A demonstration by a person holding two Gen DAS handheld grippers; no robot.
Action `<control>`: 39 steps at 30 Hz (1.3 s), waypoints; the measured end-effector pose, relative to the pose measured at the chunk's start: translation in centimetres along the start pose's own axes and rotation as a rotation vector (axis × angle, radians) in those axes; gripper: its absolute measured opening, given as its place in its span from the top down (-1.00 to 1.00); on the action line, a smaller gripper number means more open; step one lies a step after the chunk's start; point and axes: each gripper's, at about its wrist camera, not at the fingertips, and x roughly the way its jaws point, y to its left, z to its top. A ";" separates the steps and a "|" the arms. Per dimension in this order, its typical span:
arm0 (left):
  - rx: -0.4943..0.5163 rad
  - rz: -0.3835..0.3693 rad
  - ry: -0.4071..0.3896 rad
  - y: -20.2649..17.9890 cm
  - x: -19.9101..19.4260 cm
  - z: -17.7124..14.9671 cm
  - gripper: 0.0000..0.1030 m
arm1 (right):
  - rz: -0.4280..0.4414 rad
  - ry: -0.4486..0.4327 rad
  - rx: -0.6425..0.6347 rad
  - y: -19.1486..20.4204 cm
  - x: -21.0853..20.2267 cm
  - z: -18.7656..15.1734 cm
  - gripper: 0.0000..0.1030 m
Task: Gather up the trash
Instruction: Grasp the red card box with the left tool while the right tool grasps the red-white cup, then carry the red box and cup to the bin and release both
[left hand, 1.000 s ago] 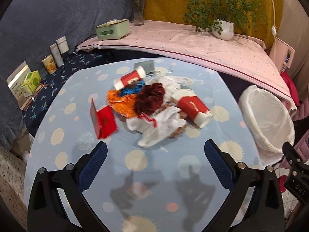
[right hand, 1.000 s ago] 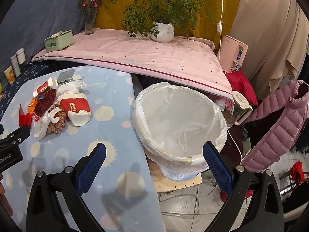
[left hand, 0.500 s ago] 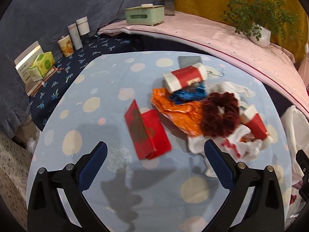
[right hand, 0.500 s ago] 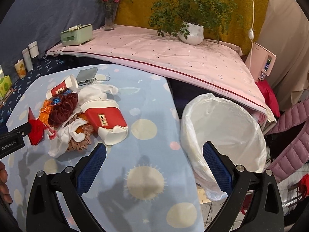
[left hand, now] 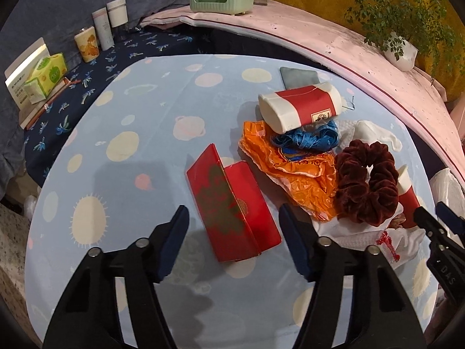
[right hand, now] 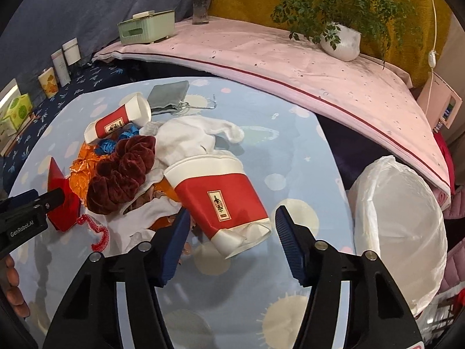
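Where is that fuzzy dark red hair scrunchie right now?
The scrunchie lies in the middle of the trash pile on the blue table, between the orange wrapper and the big crushed red-and-white cup, resting on white cloth.

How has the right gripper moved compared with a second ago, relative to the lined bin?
Yes. The right gripper swung left, away from the lined bin, and now frames the crushed red-and-white cup, jaws closing.
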 end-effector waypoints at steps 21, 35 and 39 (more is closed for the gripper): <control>-0.012 -0.049 -0.046 -0.4 -3.4 0.1 0.94 | 0.027 -0.040 0.013 -1.0 -2.1 0.3 0.69; 0.057 -0.144 -0.188 -5.4 -10.9 1.0 0.95 | 0.023 -0.179 0.094 -5.5 -8.9 0.7 0.70; 0.096 -0.193 -0.218 -8.0 -12.7 1.1 0.95 | 0.011 -0.208 0.124 -7.3 -10.2 0.4 0.70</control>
